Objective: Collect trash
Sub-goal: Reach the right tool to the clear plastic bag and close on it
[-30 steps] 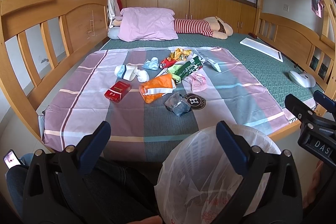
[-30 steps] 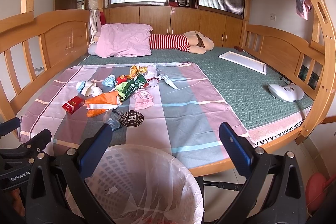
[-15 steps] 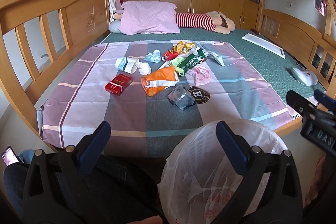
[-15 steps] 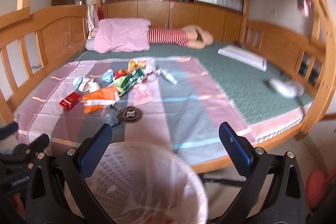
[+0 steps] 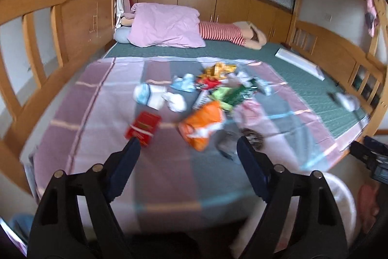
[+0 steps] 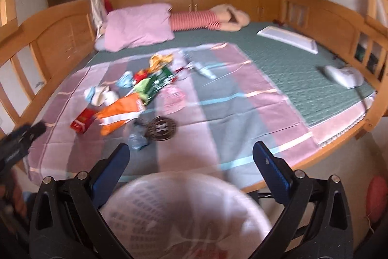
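Your left gripper [image 5: 188, 145], a second ago over the lined bin [image 6: 184, 213], now hangs tilted down over the striped sheet [image 5: 167, 176], jaws closing on nothing. Your right gripper [image 6: 190, 149] is spread wide and empty above the bin. The trash pile [image 5: 206, 98] lies mid-sheet, red box [image 5: 143, 125] nearest.

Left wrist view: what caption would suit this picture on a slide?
Empty left gripper, jaws closing, reaches over a striped sheet toward scattered trash: red box, orange wrapper.
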`<act>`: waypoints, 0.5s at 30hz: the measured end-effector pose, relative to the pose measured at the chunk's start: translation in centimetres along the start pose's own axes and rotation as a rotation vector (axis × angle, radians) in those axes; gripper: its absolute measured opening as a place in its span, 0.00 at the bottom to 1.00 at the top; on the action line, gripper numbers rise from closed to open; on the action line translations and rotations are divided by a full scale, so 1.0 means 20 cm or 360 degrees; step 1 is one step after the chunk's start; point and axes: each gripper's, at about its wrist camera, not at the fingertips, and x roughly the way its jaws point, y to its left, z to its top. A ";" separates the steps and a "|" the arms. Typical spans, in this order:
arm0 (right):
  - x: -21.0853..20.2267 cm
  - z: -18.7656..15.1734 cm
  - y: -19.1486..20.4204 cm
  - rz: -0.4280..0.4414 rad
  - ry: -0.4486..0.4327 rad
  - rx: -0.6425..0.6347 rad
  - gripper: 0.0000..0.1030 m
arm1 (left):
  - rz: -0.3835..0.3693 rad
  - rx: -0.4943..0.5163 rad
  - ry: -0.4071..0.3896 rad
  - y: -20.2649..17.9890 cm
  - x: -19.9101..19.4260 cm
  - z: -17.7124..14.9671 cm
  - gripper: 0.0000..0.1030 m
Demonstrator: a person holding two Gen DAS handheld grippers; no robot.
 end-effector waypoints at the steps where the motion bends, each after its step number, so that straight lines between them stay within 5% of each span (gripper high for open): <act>1: 0.03 0.02 0.06 0.0009 0.0030 0.0002 0.97 | 0.0028 0.0009 0.0016 0.06 0.07 0.04 0.79; 6: 0.22 0.09 0.31 0.0016 0.0134 0.0031 0.97 | 0.0111 -0.0079 0.0141 0.35 0.30 0.06 0.87; 9: 0.41 0.13 0.45 -0.0009 0.0215 0.0084 0.97 | 0.0302 -0.0198 0.0343 0.49 0.40 0.04 0.87; 15: 0.72 0.10 0.53 0.0055 0.0497 0.0349 0.97 | 0.0195 -0.0494 0.0352 0.75 0.32 0.06 0.95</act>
